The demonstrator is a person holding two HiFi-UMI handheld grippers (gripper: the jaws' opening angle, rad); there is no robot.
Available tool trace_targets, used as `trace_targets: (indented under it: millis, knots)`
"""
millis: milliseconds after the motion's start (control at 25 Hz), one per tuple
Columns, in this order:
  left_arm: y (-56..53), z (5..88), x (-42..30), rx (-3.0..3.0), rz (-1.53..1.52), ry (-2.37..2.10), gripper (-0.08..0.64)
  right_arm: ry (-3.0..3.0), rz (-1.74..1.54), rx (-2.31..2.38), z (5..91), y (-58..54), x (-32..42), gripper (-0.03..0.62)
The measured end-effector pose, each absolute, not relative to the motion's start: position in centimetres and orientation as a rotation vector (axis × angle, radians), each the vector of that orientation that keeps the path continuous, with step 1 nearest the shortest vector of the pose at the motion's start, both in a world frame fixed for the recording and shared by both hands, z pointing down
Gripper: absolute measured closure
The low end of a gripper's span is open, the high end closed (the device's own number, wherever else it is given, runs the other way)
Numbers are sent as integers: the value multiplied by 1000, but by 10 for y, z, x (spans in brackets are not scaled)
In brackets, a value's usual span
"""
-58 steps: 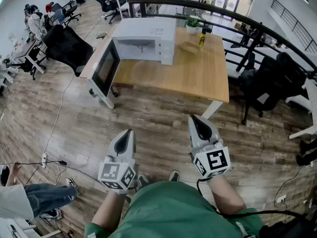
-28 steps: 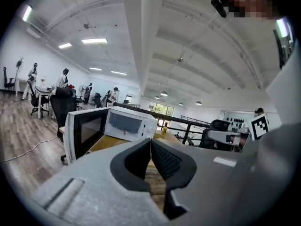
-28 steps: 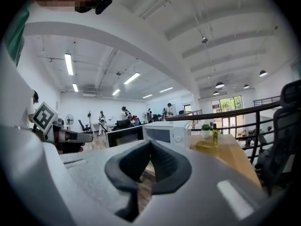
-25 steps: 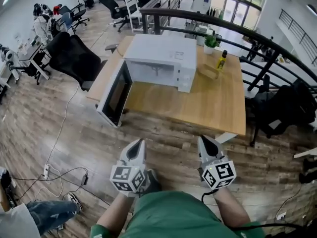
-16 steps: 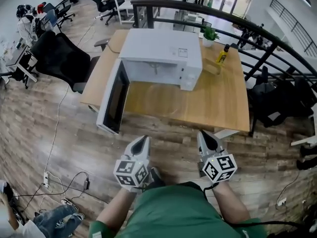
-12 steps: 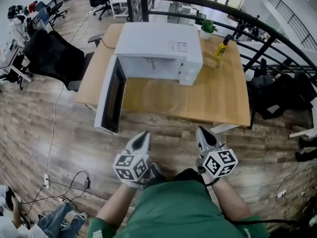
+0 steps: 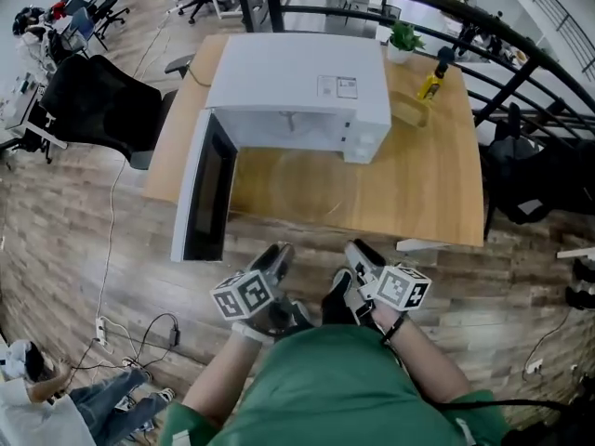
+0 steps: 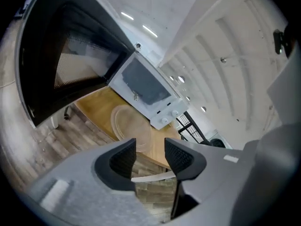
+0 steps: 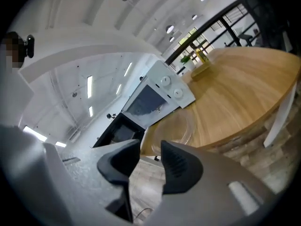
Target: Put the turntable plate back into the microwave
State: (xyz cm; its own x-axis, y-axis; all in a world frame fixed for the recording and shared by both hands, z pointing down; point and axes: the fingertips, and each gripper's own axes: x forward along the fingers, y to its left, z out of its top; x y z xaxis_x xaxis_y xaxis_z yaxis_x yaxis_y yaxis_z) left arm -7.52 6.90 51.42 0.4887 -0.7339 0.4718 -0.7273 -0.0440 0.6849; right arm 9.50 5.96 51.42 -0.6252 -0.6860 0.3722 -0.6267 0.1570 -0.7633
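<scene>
On table [image 7: 442,189]: turntable plate [image 7: 302,186] fronting microwave [image 7: 297,77]; bottle [image 7: 430,84] beside.

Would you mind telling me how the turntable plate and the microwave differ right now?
The turntable plate is clear, round and flat; the microwave is white, opaque and boxy. The plate lies in front of the microwave, which stands further back with its door swung open. Both rest on the wooden table.

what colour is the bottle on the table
The bottle is yellow with a dark cap; the head view shows it best.
</scene>
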Motion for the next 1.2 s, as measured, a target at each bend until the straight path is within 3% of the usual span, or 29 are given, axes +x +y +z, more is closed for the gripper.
trace_targets:
  millis: [120,200,520,1200]
  knots:
    - [55,535,-61,1674,10,-1211,281,2235,-1680,-1188,528,46,84,366]
    - [45,550,-55,1598,-7,-1209,264,2188,-1775,-1118,539,38,76,348]
    - [10,605,-52,1325,-88,-1232,249,1895,-2133,-1127,621,24,76,334]
    - [-34,691,-55,1216,-54,-1164,255,1577,-2144,-1406,686,-12,56,318]
